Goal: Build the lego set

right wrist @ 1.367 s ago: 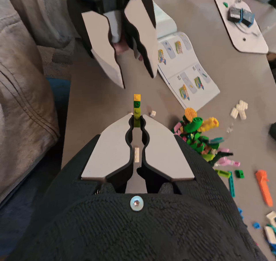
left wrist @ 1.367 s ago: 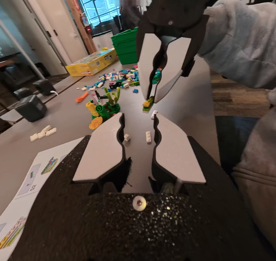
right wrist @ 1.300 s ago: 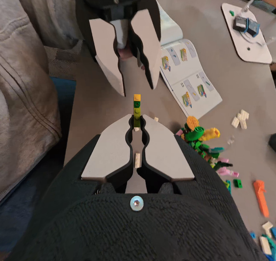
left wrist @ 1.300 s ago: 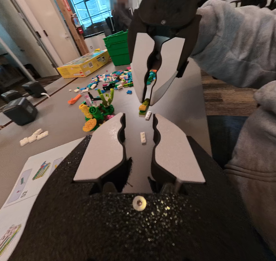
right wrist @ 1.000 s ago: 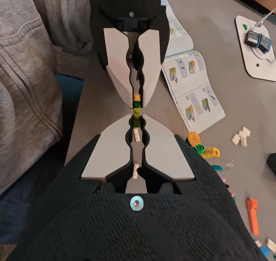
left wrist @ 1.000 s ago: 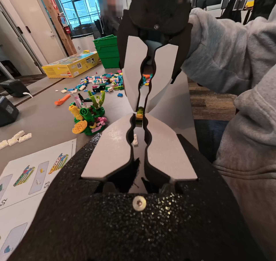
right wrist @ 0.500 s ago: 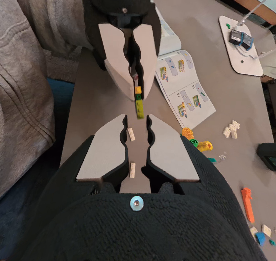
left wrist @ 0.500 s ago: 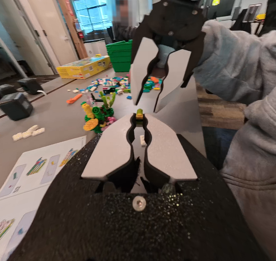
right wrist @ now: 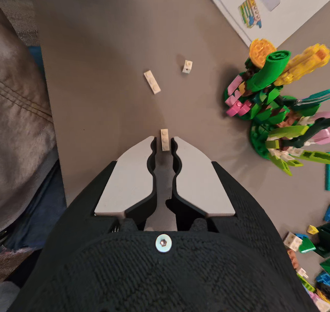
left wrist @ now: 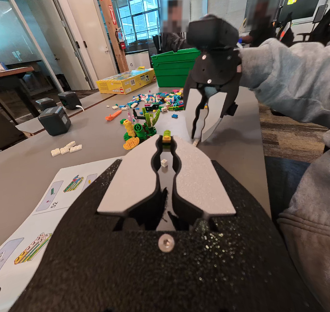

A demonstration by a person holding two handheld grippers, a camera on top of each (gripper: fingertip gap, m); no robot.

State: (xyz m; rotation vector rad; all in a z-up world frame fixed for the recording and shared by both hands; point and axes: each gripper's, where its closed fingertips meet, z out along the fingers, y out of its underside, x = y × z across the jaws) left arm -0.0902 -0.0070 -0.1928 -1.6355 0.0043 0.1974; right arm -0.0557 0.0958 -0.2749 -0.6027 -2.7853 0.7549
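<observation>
Looking straight down on a grey counter [right wrist: 100, 57]. Right gripper [right wrist: 163, 140] with jaws parted around a cream three-stud plate [right wrist: 164, 139], small gaps on both sides. Farther off, a second cream plate [right wrist: 152, 82] and a tiny cream brick [right wrist: 187, 66]. At right, a green-and-yellow brick plant model [right wrist: 273, 96] beside an open instruction booklet [right wrist: 267, 5].

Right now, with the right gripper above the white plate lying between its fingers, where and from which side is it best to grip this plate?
Probably by its two long sides, from straight above. The plate lies flat on the table, lengthwise between the open right gripper fingers, gaps on both sides; its top is too thin to pinch.
</observation>
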